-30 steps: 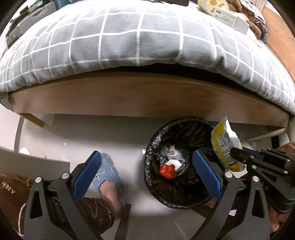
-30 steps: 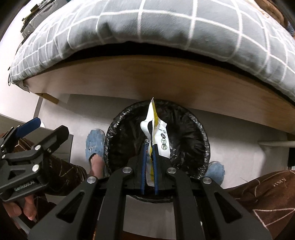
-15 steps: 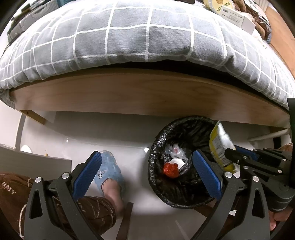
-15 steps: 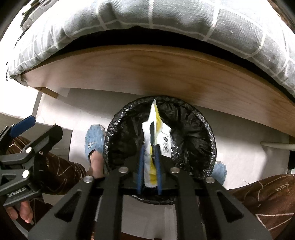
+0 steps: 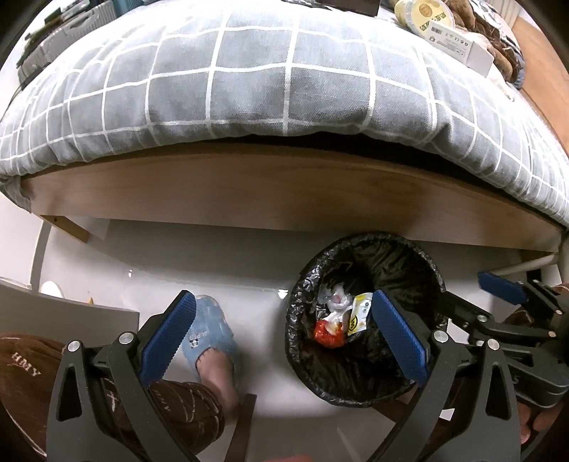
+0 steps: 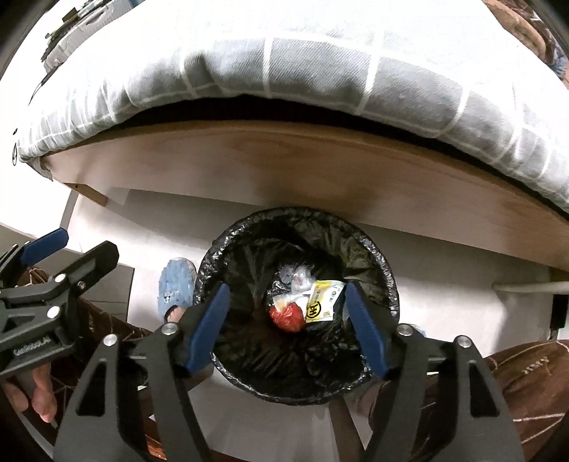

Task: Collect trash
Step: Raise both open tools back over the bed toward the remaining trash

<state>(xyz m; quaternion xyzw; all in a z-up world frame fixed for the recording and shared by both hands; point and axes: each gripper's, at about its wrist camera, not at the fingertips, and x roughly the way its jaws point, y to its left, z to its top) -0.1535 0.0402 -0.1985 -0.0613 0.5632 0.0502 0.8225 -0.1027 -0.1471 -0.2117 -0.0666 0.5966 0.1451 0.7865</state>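
A round bin with a black liner (image 6: 227, 245) stands on the white floor beside the bed; it also shows in the left wrist view (image 5: 426, 259). Inside lie a yellow and white wrapper (image 6: 322, 300), a red crumpled wrapper (image 6: 286, 318) and white plastic scraps (image 6: 297, 275). The yellow wrapper (image 5: 359, 312) and red wrapper (image 5: 329, 334) show in the left wrist view too. My right gripper (image 6: 284, 328) is open and empty, directly above the bin. My left gripper (image 5: 281, 337) is open and empty, above the floor at the bin's left edge.
A bed with a grey checked duvet (image 5: 249, 78) and a wooden side board (image 5: 249, 192) overhangs behind the bin. A yellow tub (image 5: 421, 14) and a white box (image 5: 458, 46) lie on the bed. A foot in a blue slipper (image 5: 209, 334) stands left of the bin.
My right gripper was shut on the yellow wrapper above the bin. It has opened, and the wrapper has dropped into the bin beside the red wrapper. The left gripper stayed open.
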